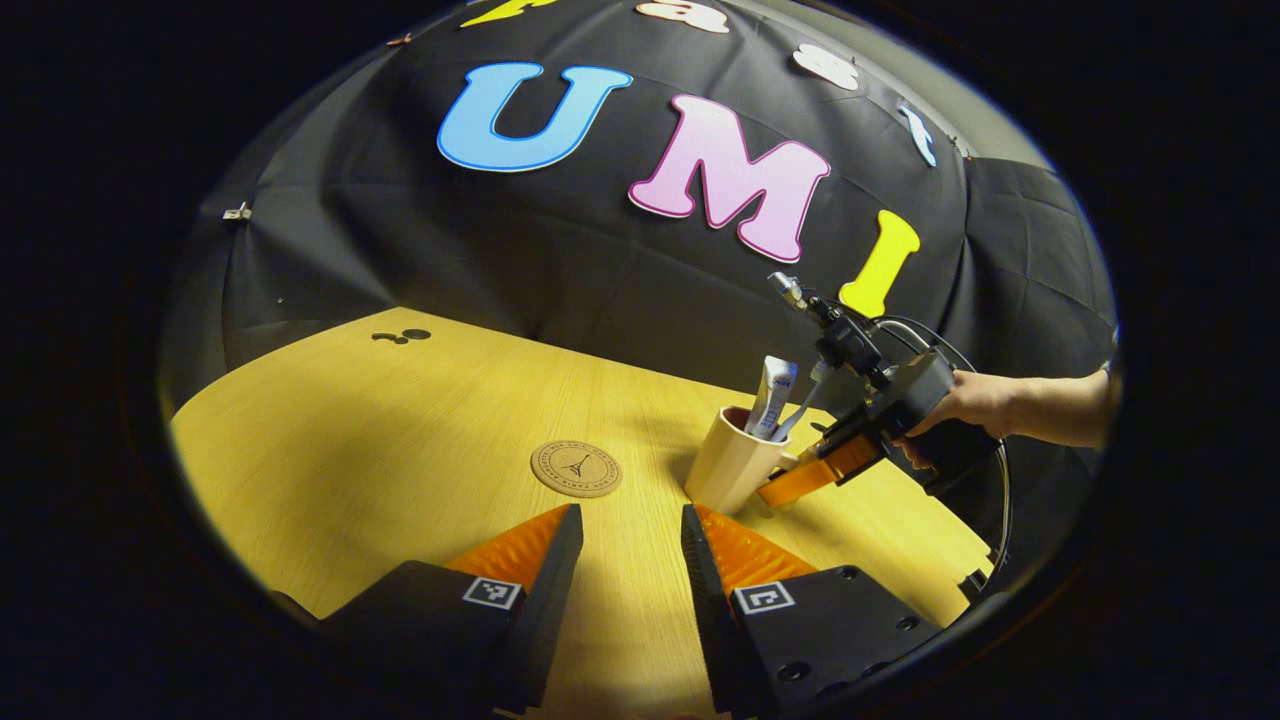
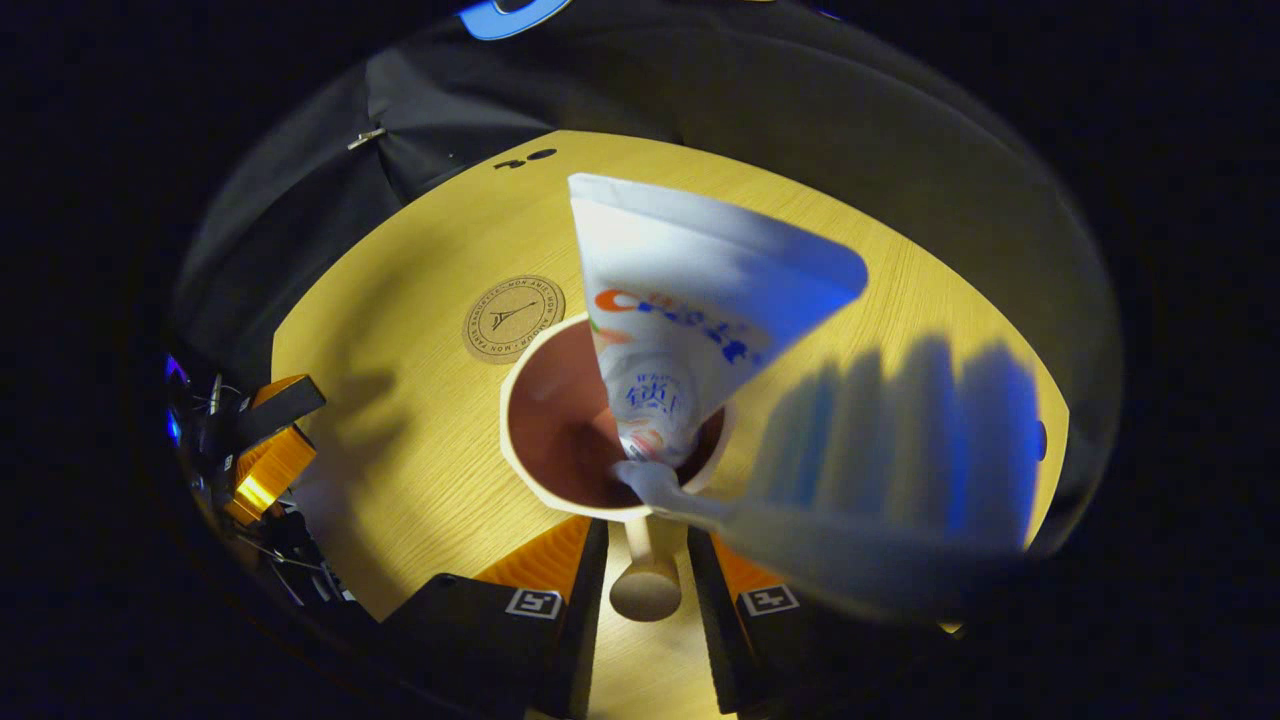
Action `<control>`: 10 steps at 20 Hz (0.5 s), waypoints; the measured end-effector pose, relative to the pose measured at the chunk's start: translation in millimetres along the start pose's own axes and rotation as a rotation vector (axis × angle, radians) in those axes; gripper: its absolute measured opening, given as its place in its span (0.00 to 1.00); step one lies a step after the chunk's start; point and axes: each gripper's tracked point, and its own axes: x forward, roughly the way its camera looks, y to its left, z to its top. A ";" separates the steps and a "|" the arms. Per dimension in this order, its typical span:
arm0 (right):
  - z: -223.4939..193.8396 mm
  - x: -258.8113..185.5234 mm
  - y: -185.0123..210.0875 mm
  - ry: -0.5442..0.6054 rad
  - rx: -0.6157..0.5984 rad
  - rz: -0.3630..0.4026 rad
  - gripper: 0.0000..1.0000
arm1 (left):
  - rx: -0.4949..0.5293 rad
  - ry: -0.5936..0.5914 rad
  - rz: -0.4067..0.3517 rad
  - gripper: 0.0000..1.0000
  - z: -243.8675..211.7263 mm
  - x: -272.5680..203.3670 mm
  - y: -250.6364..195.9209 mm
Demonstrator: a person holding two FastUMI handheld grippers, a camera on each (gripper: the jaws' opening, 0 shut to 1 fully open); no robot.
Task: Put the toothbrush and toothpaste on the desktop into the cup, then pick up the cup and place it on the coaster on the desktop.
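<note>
A: Left gripper view: wooden bench [image 1: 400, 440], dark cloth wall; left gripper [image 1: 632, 530] spread, empty.
B: Cup [image 1: 733, 462] beside coaster [image 1: 575, 468] holds toothpaste [image 1: 772, 395], toothbrush [image 1: 805, 405]; right gripper [image 2: 647, 560] seemingly clamps its handle [image 2: 646, 580].

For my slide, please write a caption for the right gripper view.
Right gripper straddles the handle of the cup holding toothpaste and toothbrush.

Left gripper [image 1: 632, 525] jaws parted; right gripper [image 2: 647, 560] jaws straddling handle.
</note>
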 end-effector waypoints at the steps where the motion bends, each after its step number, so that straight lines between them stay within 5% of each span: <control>1: 0.1 0.4 -1.8 0.014 -0.003 -0.009 0.50 | -0.004 -0.002 0.002 0.63 1.7 -0.4 1.4; 5: 2.2 -3.2 -0.2 0.053 -0.009 -0.021 0.54 | -0.020 -0.009 0.003 0.63 2.5 2.7 3.9; 7: 4.3 -0.7 0.4 0.059 -0.002 -0.024 0.34 | -0.020 -0.006 0.006 0.63 1.8 2.9 5.8; 10: 4.5 1.2 -0.2 0.060 -0.019 -0.034 0.31 | -0.024 -0.008 0.008 0.63 1.4 3.0 8.1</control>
